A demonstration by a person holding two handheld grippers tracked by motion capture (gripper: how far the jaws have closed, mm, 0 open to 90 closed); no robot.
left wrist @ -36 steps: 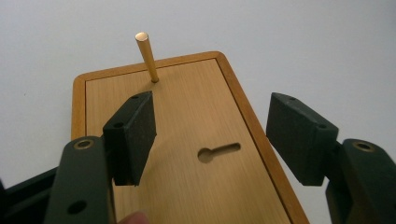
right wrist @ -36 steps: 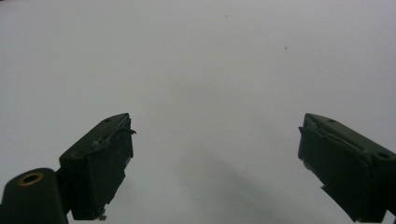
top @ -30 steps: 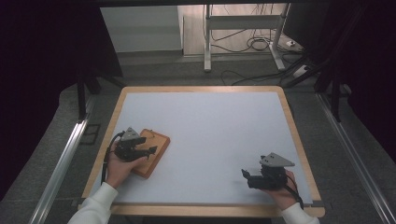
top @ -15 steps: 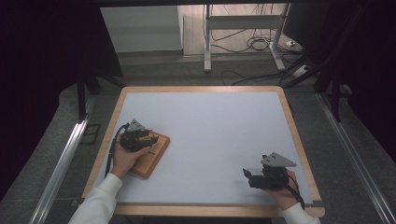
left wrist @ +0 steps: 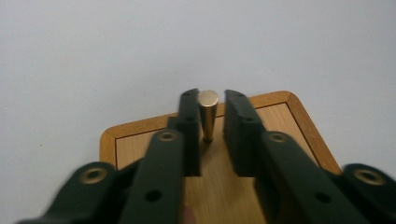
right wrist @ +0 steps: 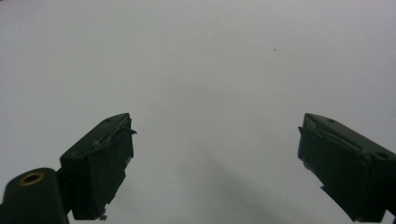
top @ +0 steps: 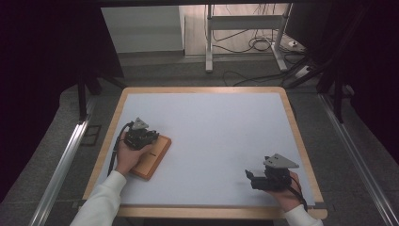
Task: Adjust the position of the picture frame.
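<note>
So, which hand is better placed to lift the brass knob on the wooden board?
Left. The left gripper already has its jaws, just closing, around the brass knob on the wooden board. The right gripper sits open, far across the table.

Wood-rimmed white table (top: 207, 89) standing on grey floor (top: 61, 122); metal stand (top: 244, 35) and cables (top: 256, 44) lying beyond; dark surroundings.

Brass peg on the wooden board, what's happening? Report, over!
Left hand-held gripper jaws just closing around brass peg, small gap on one side. Peg upright on wooden board. Right hand-held gripper open, over bare table. Nothing in the way.
</note>
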